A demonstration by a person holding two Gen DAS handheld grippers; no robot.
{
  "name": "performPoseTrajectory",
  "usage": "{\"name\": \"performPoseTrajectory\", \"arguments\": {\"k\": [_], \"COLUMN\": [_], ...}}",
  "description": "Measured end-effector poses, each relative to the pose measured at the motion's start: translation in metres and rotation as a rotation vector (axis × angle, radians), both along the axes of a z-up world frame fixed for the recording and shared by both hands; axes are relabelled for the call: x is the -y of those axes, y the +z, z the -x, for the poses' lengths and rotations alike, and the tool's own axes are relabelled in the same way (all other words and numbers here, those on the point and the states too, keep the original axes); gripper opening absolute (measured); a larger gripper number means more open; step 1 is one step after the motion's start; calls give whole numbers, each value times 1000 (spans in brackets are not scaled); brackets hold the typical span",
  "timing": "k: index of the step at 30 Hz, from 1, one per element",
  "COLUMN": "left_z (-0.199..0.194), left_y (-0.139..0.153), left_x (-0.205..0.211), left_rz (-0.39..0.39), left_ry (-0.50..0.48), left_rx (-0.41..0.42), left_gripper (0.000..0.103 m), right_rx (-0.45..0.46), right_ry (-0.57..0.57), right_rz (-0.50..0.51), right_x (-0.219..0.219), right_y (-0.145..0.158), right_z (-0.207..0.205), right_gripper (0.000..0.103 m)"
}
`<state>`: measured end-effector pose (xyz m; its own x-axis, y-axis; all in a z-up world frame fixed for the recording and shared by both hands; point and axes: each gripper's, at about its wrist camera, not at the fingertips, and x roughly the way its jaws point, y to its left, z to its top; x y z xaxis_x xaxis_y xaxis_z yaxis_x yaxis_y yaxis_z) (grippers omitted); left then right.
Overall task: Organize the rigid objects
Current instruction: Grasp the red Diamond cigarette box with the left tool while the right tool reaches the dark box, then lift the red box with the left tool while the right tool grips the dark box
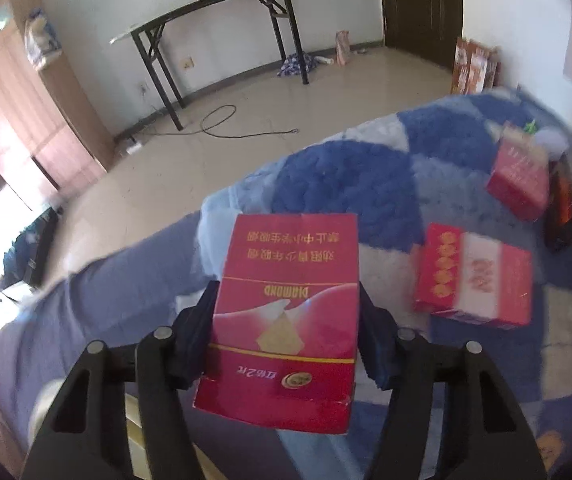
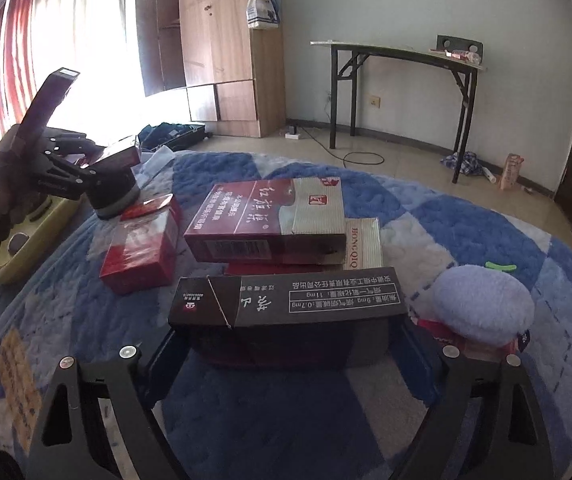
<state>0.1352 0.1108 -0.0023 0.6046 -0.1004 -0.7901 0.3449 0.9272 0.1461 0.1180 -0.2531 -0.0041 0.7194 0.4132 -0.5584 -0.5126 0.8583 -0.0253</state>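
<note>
My left gripper (image 1: 286, 312) is shut on a red Diamond cigarette carton (image 1: 286, 312) and holds it above the blue patchwork bed (image 1: 346, 176). A red-and-white carton (image 1: 474, 276) and another red carton (image 1: 520, 178) lie on the bed to its right. My right gripper (image 2: 290, 344) stands wide around a dark brown carton (image 2: 286, 300) that lies across its jaws; the fingers sit at the carton's ends. Behind it lies a dark red carton (image 2: 269, 220) stacked on a Hongqiqu carton (image 2: 362, 244), and a red carton (image 2: 141, 248) to the left. The left gripper shows at far left in the right wrist view (image 2: 117, 176).
A purple plush pad (image 2: 482, 308) lies on the bed right of the brown carton. A yellow object (image 2: 25, 236) sits at the bed's left edge. Beyond the bed are a tiled floor, a black-legged table (image 2: 402, 56), a wooden wardrobe (image 2: 221, 48) and a dark door.
</note>
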Motion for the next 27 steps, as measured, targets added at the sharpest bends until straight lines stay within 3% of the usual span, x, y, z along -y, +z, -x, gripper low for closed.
{"name": "performPoseTrajectory", "arguments": {"k": [4,9,12,15,19,27], "left_z": [17,8,7,8,9,14], "left_y": [16,-5,-8,-2,-2,3], "left_x": [0,12,17,21,28,22], "left_rz": [25,-66,-78,-43,-89,-62], "left_ry": [5,-1,6,-8,-14,36], "left_rx": [42,-30,-10,-29,-30,-19], "left_gripper": [63,64,65,65,65,68], "right_rx": [12,-5,-16,-21,-18,-12], "right_ry": [0,-3,-3,-3,-4,-23], "right_rz": [-22,-29,-35,-35,-35,-46], "right_x": [3,7,9,9,9,10], "right_y": [1,-4,-4,-4,-3,-5], "right_z": [3,1,-1,-2,-2,-2], "right_gripper": [90,90,90,90,90,90]}}
